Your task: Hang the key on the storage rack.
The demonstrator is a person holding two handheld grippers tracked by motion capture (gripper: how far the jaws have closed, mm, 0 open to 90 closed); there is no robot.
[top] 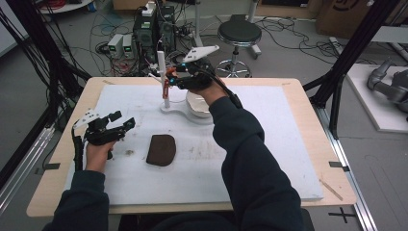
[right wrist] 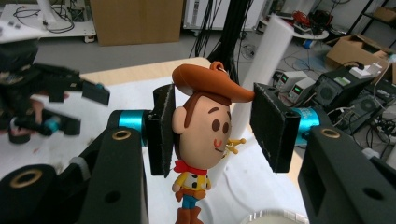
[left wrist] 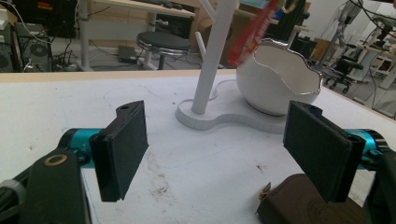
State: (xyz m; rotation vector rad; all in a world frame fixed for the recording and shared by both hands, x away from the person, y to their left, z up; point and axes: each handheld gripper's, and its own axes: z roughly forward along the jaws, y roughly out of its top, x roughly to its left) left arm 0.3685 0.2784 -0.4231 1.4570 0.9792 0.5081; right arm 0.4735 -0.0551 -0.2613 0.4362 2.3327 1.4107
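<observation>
The left gripper [top: 114, 126] rests low over the white mat [top: 269, 159] at the table's left side, jaws spread wide with nothing between them; in its own view the two pads [left wrist: 122, 149] stand far apart over bare mat. Just right of it lies a dark brown pouch [top: 161, 149], flat on the mat. The right gripper [top: 179, 77] is raised over the far middle of the mat, beside the white post [top: 162, 72] of a stand [top: 179, 112]. It holds a cowboy doll [right wrist: 205, 140] by the head: one pad [right wrist: 161, 130] presses the head's side, while the other pad seems to stand slightly off, so the pinch looks loose.

The mat covers a pale wooden table [top: 67, 178]; behind it the floor carries cables, power units and a round stool [top: 238, 36].

The left gripper view shows a white bowl [left wrist: 275, 79] on the stand, and the right gripper view gives the doll's face, hat and keyring loop.
</observation>
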